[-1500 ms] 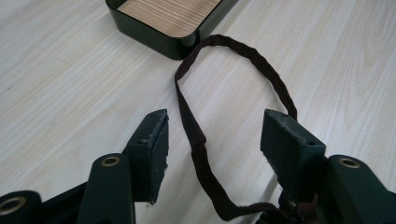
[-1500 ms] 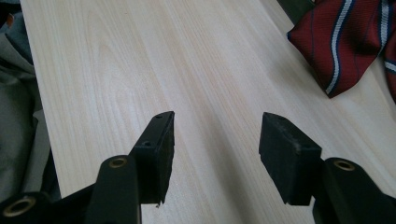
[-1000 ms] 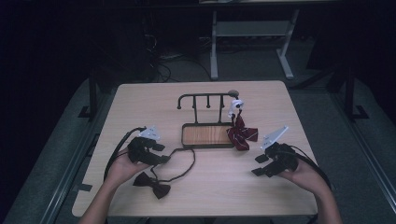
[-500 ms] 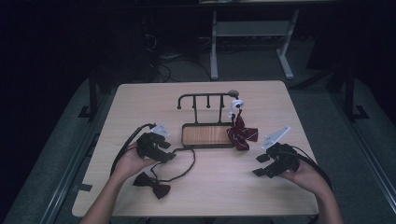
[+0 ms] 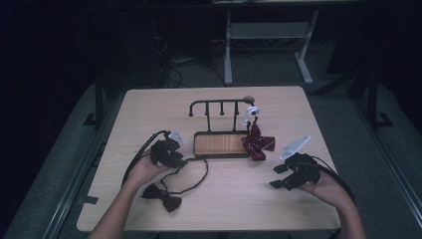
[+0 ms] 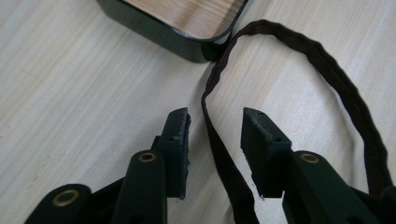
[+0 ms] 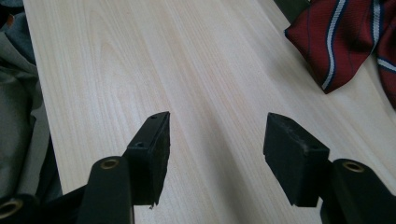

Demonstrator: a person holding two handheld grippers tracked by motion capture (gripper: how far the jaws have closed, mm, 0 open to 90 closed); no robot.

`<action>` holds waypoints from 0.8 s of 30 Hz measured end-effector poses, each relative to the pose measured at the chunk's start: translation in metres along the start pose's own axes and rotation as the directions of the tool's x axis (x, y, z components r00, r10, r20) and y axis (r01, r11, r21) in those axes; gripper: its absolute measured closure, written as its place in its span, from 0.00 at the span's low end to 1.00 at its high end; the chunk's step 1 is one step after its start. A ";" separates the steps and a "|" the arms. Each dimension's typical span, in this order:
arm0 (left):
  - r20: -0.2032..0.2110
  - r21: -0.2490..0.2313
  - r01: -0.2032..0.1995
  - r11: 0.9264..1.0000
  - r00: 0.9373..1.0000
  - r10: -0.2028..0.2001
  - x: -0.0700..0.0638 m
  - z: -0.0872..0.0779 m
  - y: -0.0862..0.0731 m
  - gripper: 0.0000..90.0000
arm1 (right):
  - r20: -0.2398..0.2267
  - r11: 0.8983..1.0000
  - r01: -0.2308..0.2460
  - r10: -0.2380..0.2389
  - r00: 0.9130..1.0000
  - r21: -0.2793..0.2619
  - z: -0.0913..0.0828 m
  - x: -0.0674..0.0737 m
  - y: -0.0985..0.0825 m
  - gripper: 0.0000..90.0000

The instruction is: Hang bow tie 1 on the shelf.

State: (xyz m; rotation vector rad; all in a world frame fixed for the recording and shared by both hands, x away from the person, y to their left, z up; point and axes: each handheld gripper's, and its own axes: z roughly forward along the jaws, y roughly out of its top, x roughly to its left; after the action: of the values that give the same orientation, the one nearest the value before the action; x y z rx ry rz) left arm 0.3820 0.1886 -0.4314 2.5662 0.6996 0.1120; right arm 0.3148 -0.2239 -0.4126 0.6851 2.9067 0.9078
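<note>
Table [image 5: 278, 209]: light wood, everything sits on it. Rack [image 5: 219, 142] near centre: black frame, wood-grain base, row of pegs on top. Striped bow tie [image 5: 258, 142], red with thin white and blue stripes, leans at the rack's right end; its corner also shows in the right gripper view [image 7: 345, 37].

Dark bow tie [image 5: 161, 196] lies flat on the near-left table, in front of the left hand. Its strap [image 6: 219, 140] is a narrow dark ribbon, edges slightly crimped, looping up to the rack's base corner and back.

Left gripper [image 6: 215, 135]: jaws have just been closing, strap runs between them, pads not touching it yet, so nothing grasped. Right gripper [image 7: 215, 135]: spread, empty, over bare wood, near the striped tie.
</note>
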 end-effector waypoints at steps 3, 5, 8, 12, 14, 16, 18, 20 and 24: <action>-0.003 0.016 -0.009 1.000 1.000 0.009 0.001 0.003 0.001 0.72 | 0.000 1.000 -0.003 0.003 1.000 -0.001 -0.001 0.000 0.000 0.45; -0.006 0.032 -0.005 0.999 1.000 0.005 0.002 0.006 0.002 0.76 | 0.003 1.000 0.001 -0.001 1.000 -0.004 -0.002 0.000 0.000 0.45; -0.001 0.046 -0.004 0.999 1.000 0.004 0.003 0.010 0.002 0.79 | 0.004 1.000 0.002 -0.002 1.000 -0.006 -0.003 0.001 0.000 0.45; -0.013 0.066 -0.008 0.998 1.000 0.009 0.004 0.013 0.002 0.86 | 0.001 1.000 0.001 -0.001 1.000 -0.014 -0.004 0.001 -0.001 0.46; -0.019 0.065 -0.004 0.998 1.000 0.006 0.004 0.013 0.003 0.91 | 0.001 1.000 0.007 -0.007 1.000 -0.027 -0.005 0.000 -0.001 0.46; -0.019 0.067 -0.010 0.998 1.000 0.011 0.003 0.013 0.003 0.93 | 0.002 0.999 0.008 -0.008 1.000 -0.031 -0.006 0.000 -0.001 0.46; -0.018 0.068 -0.013 0.998 1.000 0.014 0.003 0.014 0.003 0.98 | 0.000 0.999 -0.008 0.008 1.000 -0.031 -0.007 0.002 -0.001 0.46; -0.019 0.067 -0.013 0.998 1.000 0.014 0.003 0.014 0.003 0.99 | 0.001 0.999 -0.014 0.014 1.000 -0.031 -0.007 0.002 -0.001 0.46; -0.024 0.072 -0.019 0.997 1.000 0.020 0.002 0.014 0.004 0.99 | 0.001 0.999 -0.010 0.010 1.000 -0.036 -0.006 0.002 -0.001 0.47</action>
State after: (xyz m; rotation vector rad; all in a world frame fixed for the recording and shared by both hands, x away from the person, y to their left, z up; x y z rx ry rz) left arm 0.3885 0.1811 -0.4421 2.6443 0.6997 0.1272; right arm 0.3118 -0.2275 -0.4076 0.6986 2.8809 0.9578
